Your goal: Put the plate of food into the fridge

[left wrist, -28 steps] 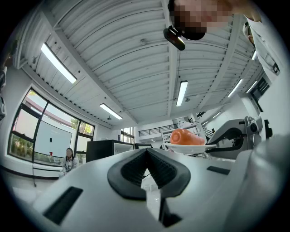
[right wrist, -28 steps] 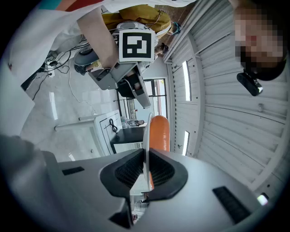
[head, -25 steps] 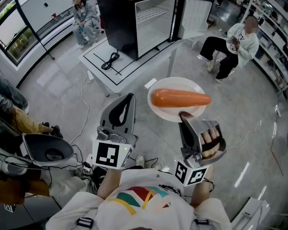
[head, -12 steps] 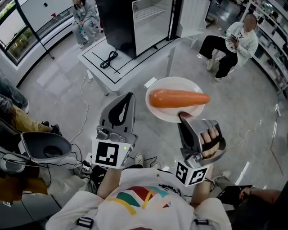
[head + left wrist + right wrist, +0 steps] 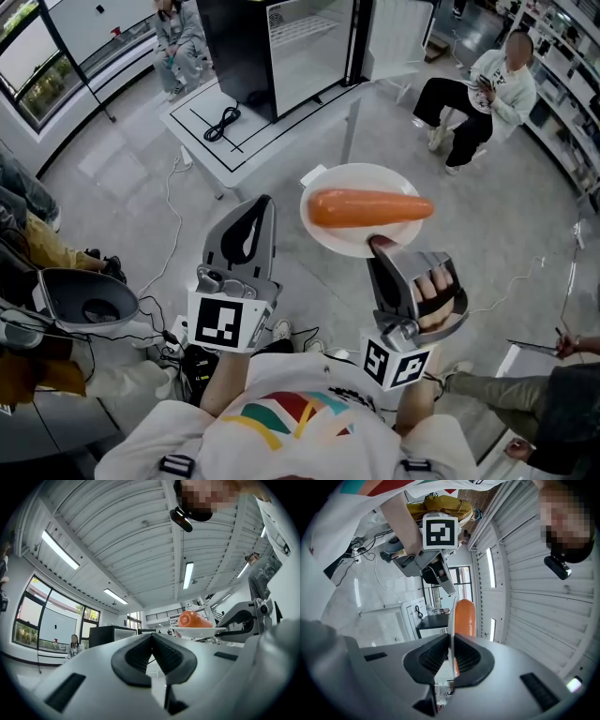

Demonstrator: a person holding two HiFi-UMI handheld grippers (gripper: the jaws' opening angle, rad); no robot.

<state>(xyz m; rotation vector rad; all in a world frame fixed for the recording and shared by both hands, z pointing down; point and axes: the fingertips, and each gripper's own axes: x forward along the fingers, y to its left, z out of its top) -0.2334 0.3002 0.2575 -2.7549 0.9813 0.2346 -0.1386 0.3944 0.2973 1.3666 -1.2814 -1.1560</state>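
A white plate (image 5: 323,228) carrying one orange carrot (image 5: 370,208) is held in the air in front of me. My right gripper (image 5: 380,246) is shut on the plate's near rim; in the right gripper view the thin rim (image 5: 451,620) runs between the pads, with the carrot (image 5: 465,616) beyond. My left gripper (image 5: 255,211) hovers left of the plate, shut with nothing in it (image 5: 151,651). Its view shows the plate (image 5: 197,631) and carrot (image 5: 190,619) to the right. The black fridge (image 5: 234,47) stands on a white table (image 5: 202,108) ahead, its door swung open to the right.
A black cable (image 5: 225,127) lies on the table beside the fridge. One person sits at the back right (image 5: 487,94), another at the back left (image 5: 178,37). A grey chair (image 5: 89,309) and floor cables are at my left. A passer-by's leg (image 5: 487,394) is at the bottom right.
The plate and both grippers have shifted slightly left while the grip stays the same. A passer-by has come further into view at the bottom right.
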